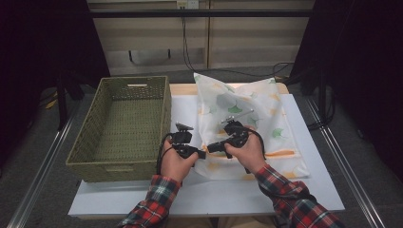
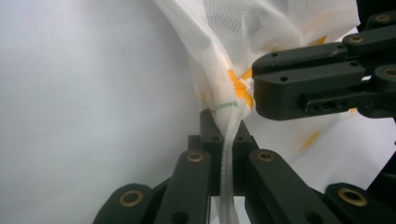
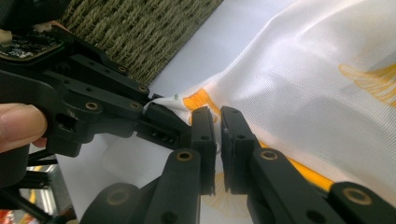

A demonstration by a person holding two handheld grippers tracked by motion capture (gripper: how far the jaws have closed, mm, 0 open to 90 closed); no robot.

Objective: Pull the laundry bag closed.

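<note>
Basket (image 1: 124,128) empty; cloth (image 1: 247,118) beside, both grippers pinching

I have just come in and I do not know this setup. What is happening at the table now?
A person holds a hand-held gripper in each hand and works on a white cloth with leaf prints, lying on the table. The left hand-held gripper is shut on the cloth's near corner. The right hand-held gripper pinches the same corner right beside it, jaws nearly closed. A green woven basket stands to the left, nothing visible inside.
</note>
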